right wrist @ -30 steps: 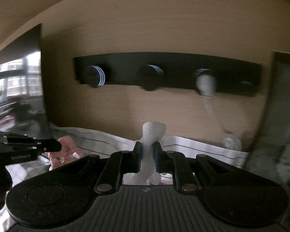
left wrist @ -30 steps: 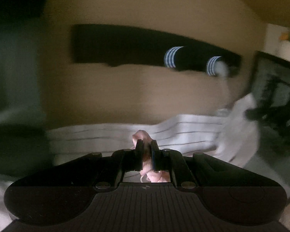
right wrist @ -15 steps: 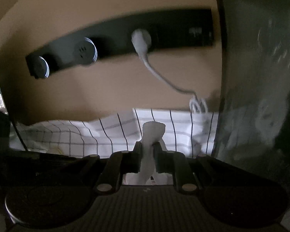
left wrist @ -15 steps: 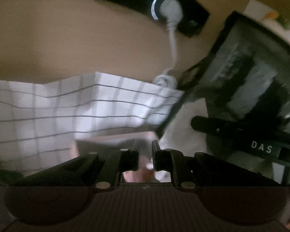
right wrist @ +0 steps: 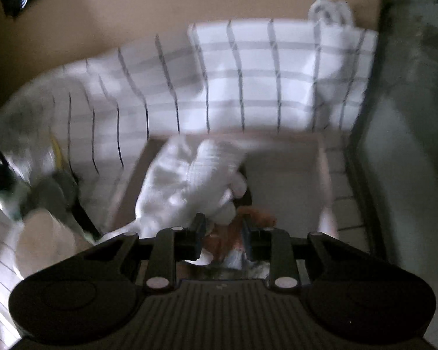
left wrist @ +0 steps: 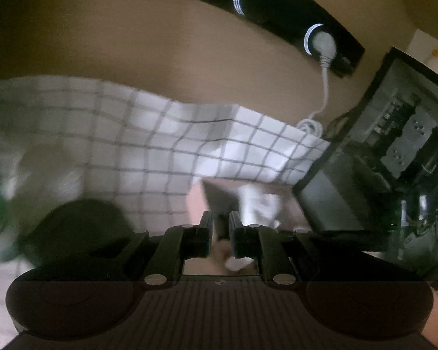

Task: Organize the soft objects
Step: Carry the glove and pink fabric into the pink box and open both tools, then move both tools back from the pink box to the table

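While right claw (right wrist: 222, 234) opens, one white sock (right wrist: 189, 183) over one box (right wrist: 324, 157).

The cloth (left wrist: 166, 134) is white with a thin dark grid of checks. The wall (left wrist: 131, 43) behind it is tan. A black strip (left wrist: 277, 3) on that wall carries round sockets ringed in white, and a white plug (left wrist: 322, 40) with a white cable sits in one. The box (right wrist: 289, 180) is pale pinkish-beige. In it lie a white sock (right wrist: 189, 180) and something orange-brown and furry (right wrist: 248, 218). Both grippers, left (left wrist: 219, 230) and right (right wrist: 223, 233), are black. The case (left wrist: 394, 157) at the right edge is black with a dark glass side.
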Available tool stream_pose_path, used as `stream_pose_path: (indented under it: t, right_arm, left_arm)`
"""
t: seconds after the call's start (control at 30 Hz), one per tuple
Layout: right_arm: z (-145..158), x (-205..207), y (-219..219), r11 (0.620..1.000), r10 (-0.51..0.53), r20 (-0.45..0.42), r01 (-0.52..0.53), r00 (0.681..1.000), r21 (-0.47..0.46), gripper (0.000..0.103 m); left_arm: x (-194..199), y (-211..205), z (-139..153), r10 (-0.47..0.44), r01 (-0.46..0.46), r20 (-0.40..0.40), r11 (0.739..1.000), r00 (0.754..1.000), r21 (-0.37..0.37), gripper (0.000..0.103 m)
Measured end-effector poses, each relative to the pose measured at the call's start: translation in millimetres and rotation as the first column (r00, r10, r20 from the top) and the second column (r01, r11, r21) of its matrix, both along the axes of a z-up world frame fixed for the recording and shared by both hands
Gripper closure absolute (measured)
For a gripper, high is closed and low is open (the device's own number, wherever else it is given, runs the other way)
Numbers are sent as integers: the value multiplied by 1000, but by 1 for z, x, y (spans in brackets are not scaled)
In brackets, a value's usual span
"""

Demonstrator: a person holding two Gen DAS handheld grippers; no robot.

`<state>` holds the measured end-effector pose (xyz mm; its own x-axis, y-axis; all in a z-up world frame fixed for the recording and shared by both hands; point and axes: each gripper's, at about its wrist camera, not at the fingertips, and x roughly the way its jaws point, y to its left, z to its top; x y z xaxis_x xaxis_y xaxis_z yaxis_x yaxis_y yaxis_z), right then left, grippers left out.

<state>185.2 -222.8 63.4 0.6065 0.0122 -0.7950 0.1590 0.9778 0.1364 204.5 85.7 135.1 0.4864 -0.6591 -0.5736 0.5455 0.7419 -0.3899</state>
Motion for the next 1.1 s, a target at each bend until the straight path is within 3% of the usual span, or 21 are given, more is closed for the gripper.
stream_pose_path:
  t: [0.2,0.33,0.47,0.6,0.77,0.97,1.1]
  right_arm:
    - [-12,-1,30,992,26,-15,-28,1000,-126,75]
    - [-14,-13,32,981,-40,-58,28,998,-193,67]
    - [5,-37,33,968,-87,-22,79,996,-237,64]
    - [43,-50,41,943,-122,79,140,989,-301,46]
    - [80,-53,58,955,-94,152,133,984,-265,42]
    - [136,-47,81,992,-62,207,84,976,-97,42]
    - [173,-27,113,999,-32,239,39,971,-26,40]
  left_arm:
    - [-26,61,-11,90,-90,-7,995,996,49,90]
    - [-34,96,-29,186,-184,-21,978,982,96,90]
    - [-35,129,-49,278,-268,-57,954,959,132,90]
    - [-35,166,-60,336,-325,-78,938,939,121,90]
    - [-32,198,-63,354,-346,-77,933,932,98,90]
    - [-32,212,-64,288,-285,-37,955,957,80,90]
    - [-20,221,-69,280,-277,-45,958,959,71,90]
